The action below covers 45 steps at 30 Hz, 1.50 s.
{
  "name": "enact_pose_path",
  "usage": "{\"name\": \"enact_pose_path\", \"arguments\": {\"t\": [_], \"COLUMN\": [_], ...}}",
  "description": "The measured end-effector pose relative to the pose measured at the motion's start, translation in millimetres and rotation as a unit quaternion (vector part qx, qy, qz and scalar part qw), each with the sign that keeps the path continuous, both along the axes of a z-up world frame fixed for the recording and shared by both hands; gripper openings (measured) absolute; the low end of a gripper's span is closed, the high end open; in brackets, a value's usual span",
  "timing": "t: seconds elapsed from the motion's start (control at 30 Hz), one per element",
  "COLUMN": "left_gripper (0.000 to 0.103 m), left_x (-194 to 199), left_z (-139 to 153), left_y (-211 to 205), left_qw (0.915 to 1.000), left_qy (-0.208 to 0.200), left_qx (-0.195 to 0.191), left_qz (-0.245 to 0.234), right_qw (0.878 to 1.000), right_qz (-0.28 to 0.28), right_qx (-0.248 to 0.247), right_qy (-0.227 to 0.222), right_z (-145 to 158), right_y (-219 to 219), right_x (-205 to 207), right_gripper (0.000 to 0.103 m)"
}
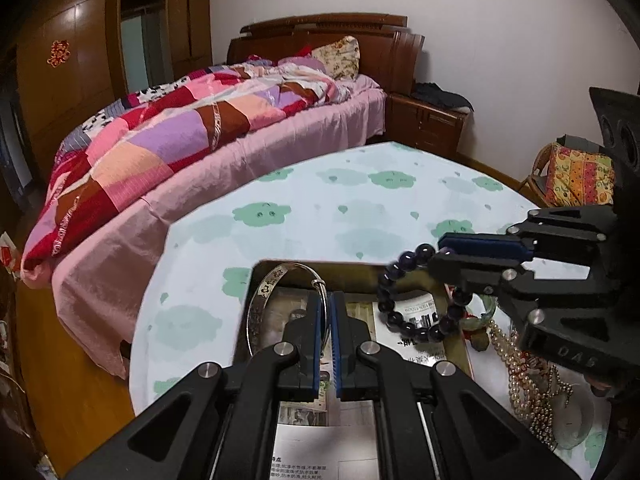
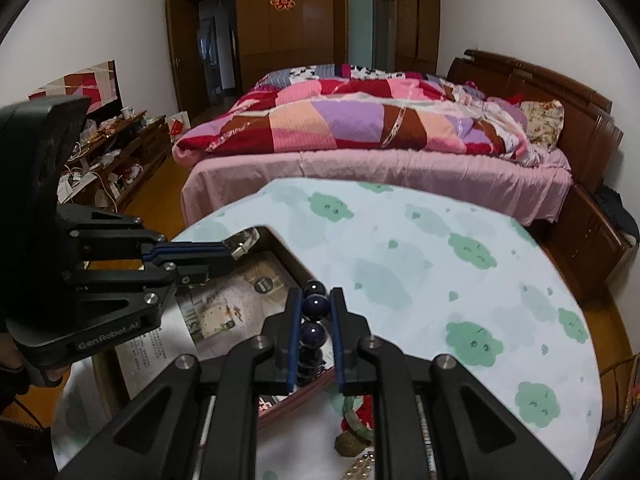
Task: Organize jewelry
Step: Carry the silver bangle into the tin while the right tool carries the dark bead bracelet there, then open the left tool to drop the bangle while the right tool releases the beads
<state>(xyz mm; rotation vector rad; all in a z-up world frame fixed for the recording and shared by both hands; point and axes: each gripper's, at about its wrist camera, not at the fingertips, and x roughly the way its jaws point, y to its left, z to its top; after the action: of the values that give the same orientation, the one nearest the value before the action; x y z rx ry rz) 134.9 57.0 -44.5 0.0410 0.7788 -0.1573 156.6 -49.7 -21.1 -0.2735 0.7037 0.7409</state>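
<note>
My left gripper is shut on a silver bangle and holds it over an open box lined with printed paper; it also shows in the right wrist view. My right gripper is shut on a dark purple bead bracelet, which hangs over the box's right side in the left wrist view. A pearl necklace, a green jade bangle with red cord and a clear bangle lie on the table to the right of the box.
The round table has a white cloth with green cloud prints. A bed with a patchwork quilt stands just beyond it. A wicker chair stands at the right. A cluttered low cabinet is at the left.
</note>
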Motion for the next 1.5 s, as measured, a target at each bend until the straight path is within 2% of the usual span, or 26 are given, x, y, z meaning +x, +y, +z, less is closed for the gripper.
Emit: {"name": "enact_pose_path", "arguments": {"t": [0.47, 0.67, 0.77, 0.93, 1.03, 1.13, 1.2, 1.27, 1.43, 1.5], "left_gripper": [0.004, 0.004, 0.004, 0.005, 0.008, 0.028, 0.050, 0.056, 0.056, 0.056], "left_x": [11.5, 11.8, 11.3, 8.4, 5.8, 2.9, 0.5, -1.4, -0.2, 0.2], "left_z": [-13.3, -15.6, -15.8, -14.2, -14.3, -13.9, -12.2, -8.9, -9.1, -9.8], "left_y": [0.1, -2.0, -5.0, -4.3, -3.2, -2.2, -1.8, -0.5, 2.2, 3.2], "left_qw": [0.9995, 0.9994, 0.9991, 0.9992, 0.9991, 0.9992, 0.9991, 0.9990, 0.9989, 0.9988], "left_qy": [0.027, 0.027, 0.026, 0.024, 0.021, 0.017, 0.008, -0.003, -0.001, 0.000], "left_qx": [0.013, 0.020, 0.035, 0.033, 0.034, 0.031, 0.035, 0.034, 0.036, 0.036], "left_qz": [0.003, -0.001, 0.004, 0.006, 0.013, 0.017, 0.023, 0.027, 0.031, 0.033], "right_qw": [0.999, 0.999, 0.999, 0.999, 0.999, 0.999, 1.000, 0.999, 1.000, 1.000], "right_qz": [-0.005, -0.004, -0.003, -0.008, -0.010, -0.010, -0.008, -0.007, -0.009, -0.011], "right_qx": [-0.029, -0.034, -0.036, -0.035, -0.031, -0.029, -0.029, -0.030, -0.029, -0.029], "right_qy": [0.012, 0.010, 0.011, 0.012, 0.011, 0.008, 0.008, 0.006, 0.006, 0.005], "right_z": [-17.1, -19.9, -22.4, -23.7, -22.8, -22.1, -22.4, -22.9, -23.5, -23.6], "right_y": [5.7, 7.5, 8.4, 5.3, 3.7, 3.8, 4.3, 4.3, 3.8, 3.4], "right_x": [4.9, 3.7, 3.6, 3.5, 3.5, 2.4, 1.1, 0.2, -0.6, -1.1], "right_gripper": [0.016, 0.016, 0.016, 0.016, 0.021, 0.022, 0.022, 0.023, 0.028, 0.033]}}
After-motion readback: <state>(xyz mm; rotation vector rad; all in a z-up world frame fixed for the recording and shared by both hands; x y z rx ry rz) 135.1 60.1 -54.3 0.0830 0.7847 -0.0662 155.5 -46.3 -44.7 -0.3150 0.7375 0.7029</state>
